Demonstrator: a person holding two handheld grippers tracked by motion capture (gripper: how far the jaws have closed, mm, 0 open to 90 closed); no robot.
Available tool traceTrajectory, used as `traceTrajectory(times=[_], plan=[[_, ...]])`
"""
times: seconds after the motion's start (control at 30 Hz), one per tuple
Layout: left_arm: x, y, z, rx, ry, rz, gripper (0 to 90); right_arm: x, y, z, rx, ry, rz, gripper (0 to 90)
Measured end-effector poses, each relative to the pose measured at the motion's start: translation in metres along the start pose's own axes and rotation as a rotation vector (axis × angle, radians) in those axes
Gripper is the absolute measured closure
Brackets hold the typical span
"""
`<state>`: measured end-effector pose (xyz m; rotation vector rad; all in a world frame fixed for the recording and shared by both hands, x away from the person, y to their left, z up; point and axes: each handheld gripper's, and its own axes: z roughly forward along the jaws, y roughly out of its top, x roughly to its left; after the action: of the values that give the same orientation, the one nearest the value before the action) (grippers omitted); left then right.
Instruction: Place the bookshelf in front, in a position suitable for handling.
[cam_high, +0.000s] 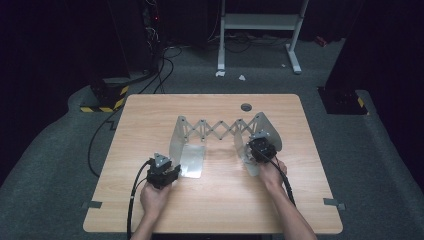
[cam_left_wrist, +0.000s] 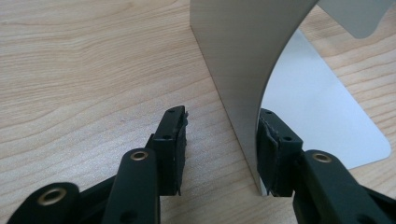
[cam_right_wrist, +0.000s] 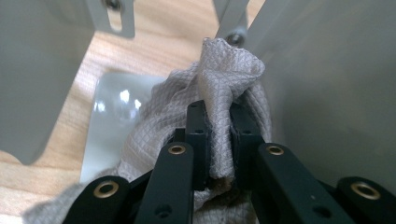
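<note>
A silver metal rack (cam_high: 220, 129) with a scissor-link back stands on the wooden table (cam_high: 215, 200). My left gripper (cam_high: 169, 171) is at the front edge of the rack's left side panel (cam_left_wrist: 238, 56). Its jaws straddle that edge: the right pad (cam_left_wrist: 273, 140) lies against the panel's inner face, the left pad (cam_left_wrist: 175, 135) stands clear of the outer face. My right gripper (cam_right_wrist: 219, 116) is shut on a bunched grey woven cloth (cam_right_wrist: 229, 65), held against the inner face of the rack's right panel (cam_right_wrist: 336, 84). In the high view the right gripper (cam_high: 261, 147) sits inside the rack's right end.
Flat shiny foot plates (cam_left_wrist: 322, 107) lie on the table under each side panel. A round cable hole (cam_high: 245, 106) is near the table's far edge. Cables trail from both grippers toward the person. Bare table lies in front of the rack and to its left.
</note>
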<state>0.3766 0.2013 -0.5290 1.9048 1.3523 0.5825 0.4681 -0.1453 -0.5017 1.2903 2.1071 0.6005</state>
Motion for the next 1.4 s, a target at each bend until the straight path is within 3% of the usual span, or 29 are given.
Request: traceTrajectory(times=[0.13,0.23,0.47,0.63,0.77,0.83,1.0,1.13,1.27,1.4], plan=[[0.0,0.0,0.0,0.0,-0.001,-0.001,56.5,-0.001,0.002,-0.002,0.0,0.002,-0.008,81.9],[0.0,0.0,0.0,0.0,0.0,-0.001,56.6,-0.006,0.011,-0.013,-0.027,-0.018,-0.005,82.2],[0.0,0.0,0.0,0.0,-0.002,-0.003,57.1,-0.023,0.055,-0.066,-0.185,-0.049,0.033,82.3],[0.0,0.0,0.0,0.0,-0.003,-0.003,57.2,-0.029,0.073,-0.085,-0.234,-0.071,0.035,82.2],[0.0,0.0,0.0,0.0,-0.003,-0.003,57.2,-0.023,0.068,-0.078,-0.221,-0.093,0.013,82.2],[0.0,0.0,0.0,0.0,-0.003,-0.003,57.2,-0.016,0.059,-0.065,-0.183,-0.103,-0.018,82.2],[0.0,0.0,0.0,0.0,-0.002,-0.003,57.2,-0.009,0.028,-0.028,-0.078,-0.072,-0.025,82.2],[0.0,0.0,0.0,0.0,-0.001,-0.002,57.3,-0.006,0.008,-0.011,-0.031,-0.052,-0.025,82.1],[0.0,0.0,0.0,0.0,0.0,-0.001,57.3,-0.003,-0.003,-0.006,-0.014,-0.047,-0.052,82.0],[0.0,0.0,0.0,-0.001,-0.001,-0.002,57.3,-0.006,-0.001,-0.015,-0.033,-0.049,-0.067,82.0]])
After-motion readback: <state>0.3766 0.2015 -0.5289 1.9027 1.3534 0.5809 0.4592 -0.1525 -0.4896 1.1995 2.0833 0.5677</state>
